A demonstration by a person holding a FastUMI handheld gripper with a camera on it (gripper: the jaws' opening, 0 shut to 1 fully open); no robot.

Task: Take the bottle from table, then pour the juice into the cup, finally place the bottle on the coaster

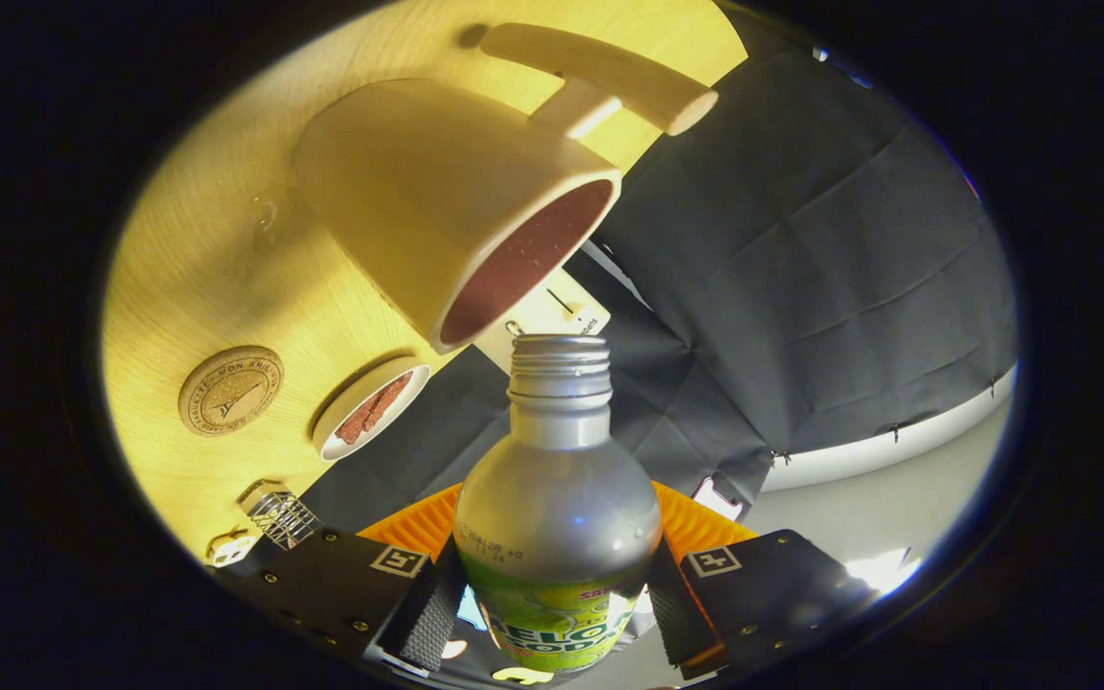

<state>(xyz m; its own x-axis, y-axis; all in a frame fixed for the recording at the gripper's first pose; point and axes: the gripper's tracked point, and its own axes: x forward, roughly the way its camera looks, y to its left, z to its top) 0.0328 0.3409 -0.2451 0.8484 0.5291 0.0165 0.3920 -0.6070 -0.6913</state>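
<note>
a: we see the gripper clenched on the silver metal bottle with the green label, one finger pressing each side of its lower body.

b: agreed, and the bottle's threaded neck is uncapped, pointing ahead of the fingers toward the cream cup with a long handle.

a: the whole scene looks tipped, so we read the bottle as tilted. its mouth sits just beside the cup's rim, close but we cannot tell if they touch.

b: the cup's inside shows reddish-brown. it stands on the pale wooden table, near the table's edge.

a: further along that same edge we find a small round white dish with reddish-brown bits in it.

b: and just inward from the dish, apart from it, lies the round cork coaster with a stamped design, bare on top.

a: beyond the table edge hangs dark grey cloth.
</note>
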